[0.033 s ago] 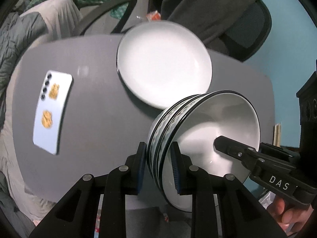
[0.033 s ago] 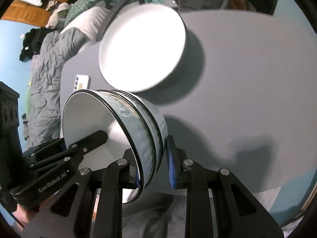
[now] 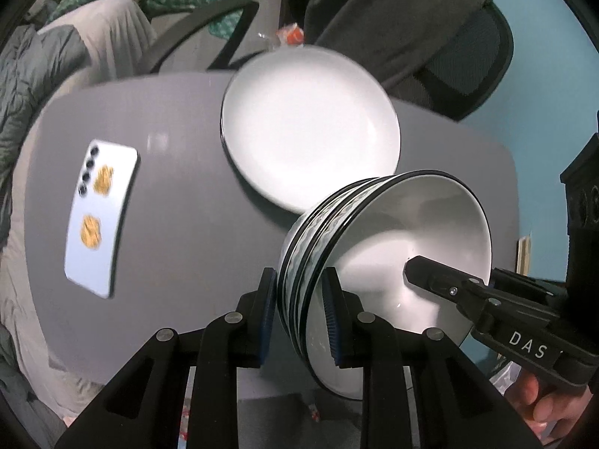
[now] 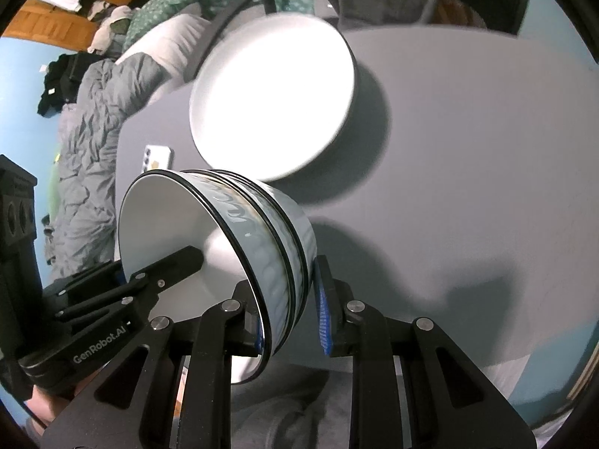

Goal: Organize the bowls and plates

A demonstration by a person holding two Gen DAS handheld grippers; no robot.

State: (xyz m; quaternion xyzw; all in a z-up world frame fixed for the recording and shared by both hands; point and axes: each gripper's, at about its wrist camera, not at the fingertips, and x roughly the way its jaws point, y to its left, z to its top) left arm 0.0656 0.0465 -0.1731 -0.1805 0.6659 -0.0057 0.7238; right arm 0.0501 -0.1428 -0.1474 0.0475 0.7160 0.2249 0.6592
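Change itself cannot be read from these views; only the smeared rim of the white plate (image 3: 310,127) suggests that the cameras are moving. From how things lie, I judge that the bowls are already gathered: a stack of bowls (image 3: 393,243), 3 by the dark rims I can count, hangs tilted on its side over the near part of the grey table (image 3: 187,224), just in front of the plate. Its shadow falls on the table, so it seems lifted, but I cannot say this for sure. What is probably left is to set the stack down, on the plate or beside it. A phone (image 3: 99,217) lies well apart at the side.

The left gripper (image 3: 299,314) is narrowly closed over the stack's wall, with 1 pad outside and 1 inside the top bowl. The right gripper (image 4: 288,318) clamps the opposite side the same way, with its jaws only a little apart and its outer pad at the lowest bowl.
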